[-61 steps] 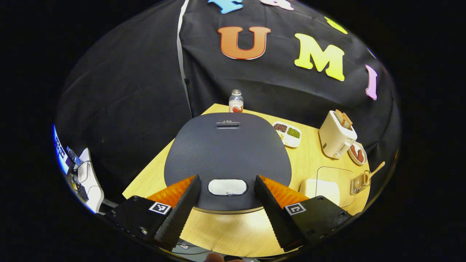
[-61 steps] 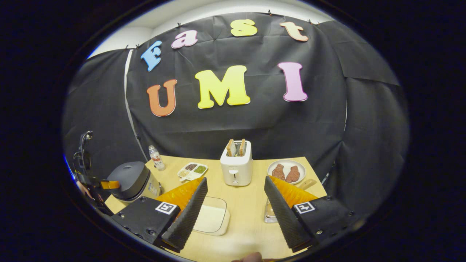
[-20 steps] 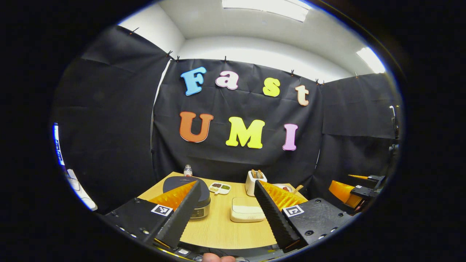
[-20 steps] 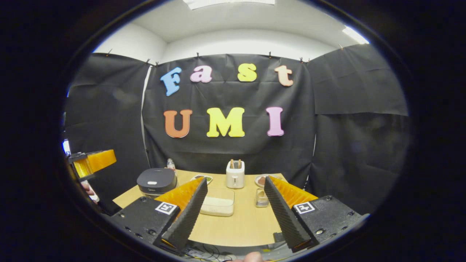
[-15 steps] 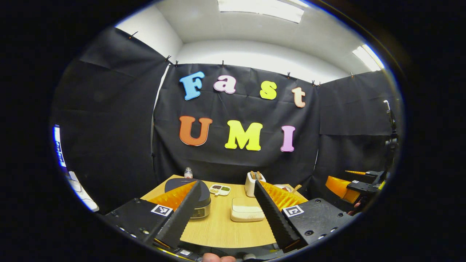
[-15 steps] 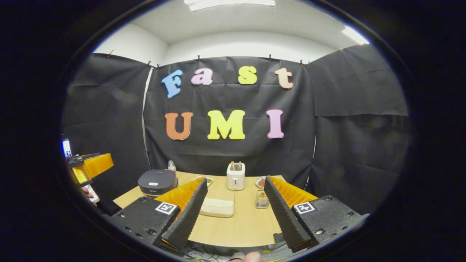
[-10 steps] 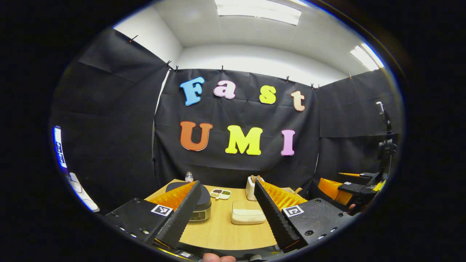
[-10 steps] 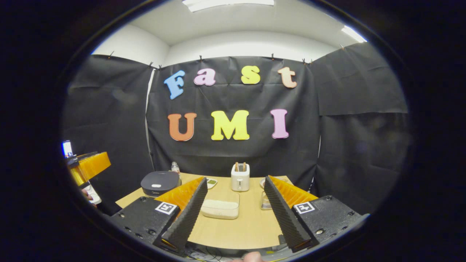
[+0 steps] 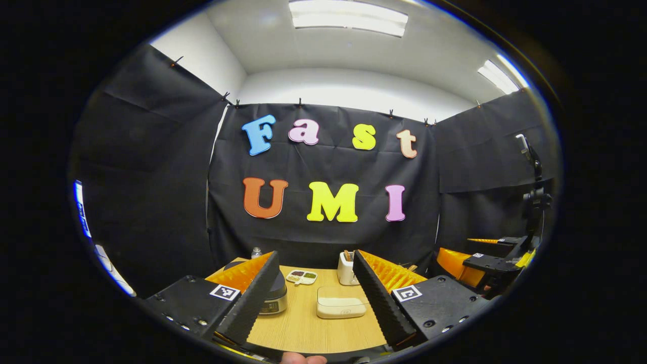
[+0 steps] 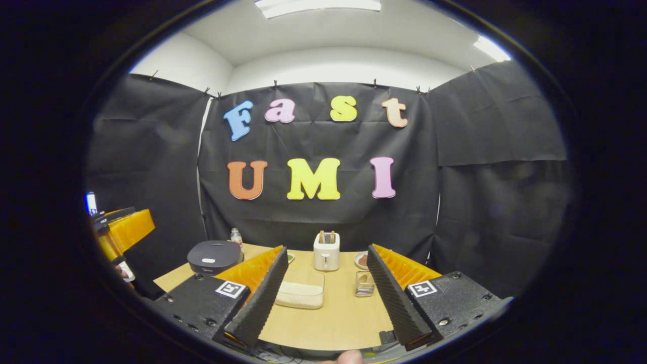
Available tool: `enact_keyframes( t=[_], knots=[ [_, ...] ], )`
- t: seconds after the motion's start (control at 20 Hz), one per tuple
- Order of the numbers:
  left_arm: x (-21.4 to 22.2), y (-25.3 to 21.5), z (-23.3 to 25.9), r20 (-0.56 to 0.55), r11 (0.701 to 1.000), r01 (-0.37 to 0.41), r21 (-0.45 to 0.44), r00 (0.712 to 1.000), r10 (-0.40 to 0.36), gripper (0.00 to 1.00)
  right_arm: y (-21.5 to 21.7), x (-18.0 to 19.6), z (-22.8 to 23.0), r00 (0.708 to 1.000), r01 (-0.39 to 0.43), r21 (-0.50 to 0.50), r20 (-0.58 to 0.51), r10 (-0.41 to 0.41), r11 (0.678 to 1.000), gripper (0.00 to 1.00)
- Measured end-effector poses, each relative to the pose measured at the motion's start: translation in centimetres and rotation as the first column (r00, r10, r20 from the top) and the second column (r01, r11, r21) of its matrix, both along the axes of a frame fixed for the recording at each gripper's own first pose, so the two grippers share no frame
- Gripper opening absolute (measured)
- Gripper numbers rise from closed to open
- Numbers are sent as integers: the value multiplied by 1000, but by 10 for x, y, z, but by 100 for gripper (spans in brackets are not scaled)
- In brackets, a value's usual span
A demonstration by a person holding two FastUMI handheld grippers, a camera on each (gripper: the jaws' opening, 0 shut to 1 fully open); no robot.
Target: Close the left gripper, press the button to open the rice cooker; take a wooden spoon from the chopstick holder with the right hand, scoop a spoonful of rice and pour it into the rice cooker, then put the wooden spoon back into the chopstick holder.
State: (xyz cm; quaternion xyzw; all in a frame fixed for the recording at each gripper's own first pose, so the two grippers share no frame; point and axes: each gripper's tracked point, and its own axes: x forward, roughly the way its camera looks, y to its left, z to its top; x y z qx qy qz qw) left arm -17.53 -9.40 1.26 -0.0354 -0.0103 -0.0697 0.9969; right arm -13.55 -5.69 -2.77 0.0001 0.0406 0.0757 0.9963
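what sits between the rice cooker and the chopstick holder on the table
In the right gripper view, the clear rice container lies between the rice cooker and the chopstick holder; the toaster stands farther back.

The left tongs (image 9: 316, 296) are level, facing forward, with their fingers (image 9: 252, 296) spread wide apart and nothing between them. The right tongs (image 10: 323, 293) are held the same way, level, fingers (image 10: 391, 296) wide apart and holding nothing. In the right gripper view the left tongs appear at the far left edge, raised.
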Motion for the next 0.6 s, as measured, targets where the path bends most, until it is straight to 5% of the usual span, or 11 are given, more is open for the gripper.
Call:
enact_keyframes(
  t=[0.6],
  knots=[
    [13,-10,-8,-15,1000,11,10,1000,-11,94,-21,2,-3,999,53,-14,-6,-53,999,97]
  ],
)
